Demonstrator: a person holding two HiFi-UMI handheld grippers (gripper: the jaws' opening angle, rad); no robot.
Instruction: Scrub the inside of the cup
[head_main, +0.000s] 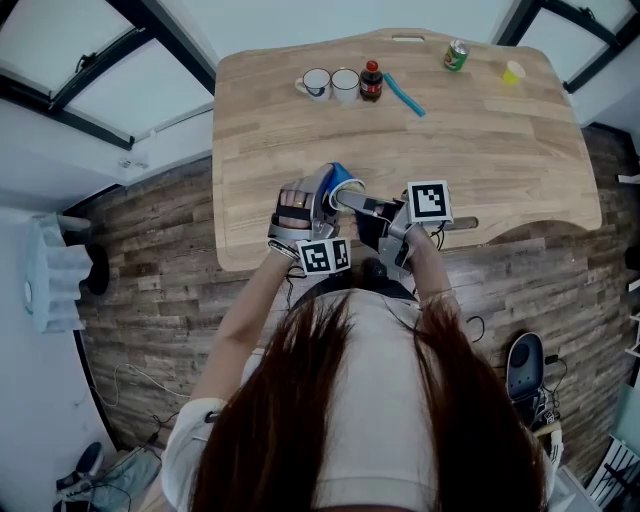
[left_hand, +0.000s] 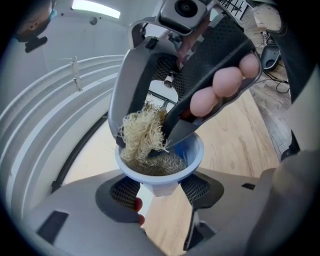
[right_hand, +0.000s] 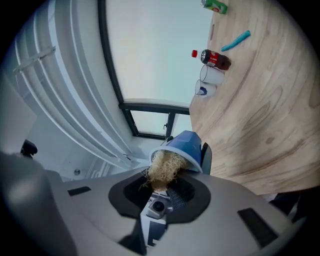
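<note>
Seemingly mid-scrub: gripping the blue cup (left_hand: 192, 150) in the left gripper (head_main: 335, 195), set wide around it, above the near edge of the bench (head_main: 300, 120). Pressing a fibrous scrubber (right_hand: 162, 170), pinched in the narrowly closed right gripper (right_hand: 160, 192), into its mouth; probably more inner-wall rubbing left.

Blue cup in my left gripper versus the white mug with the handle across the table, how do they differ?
The blue cup is clamped in the left gripper and tipped sideways; the white mug stands upright on the table. The blue cup has a fibrous scrubber, held by the right gripper, pushed into its mouth; the white mug has no tool in it. The white mug shows a handle, the blue cup none. Both are open-topped.
</note>
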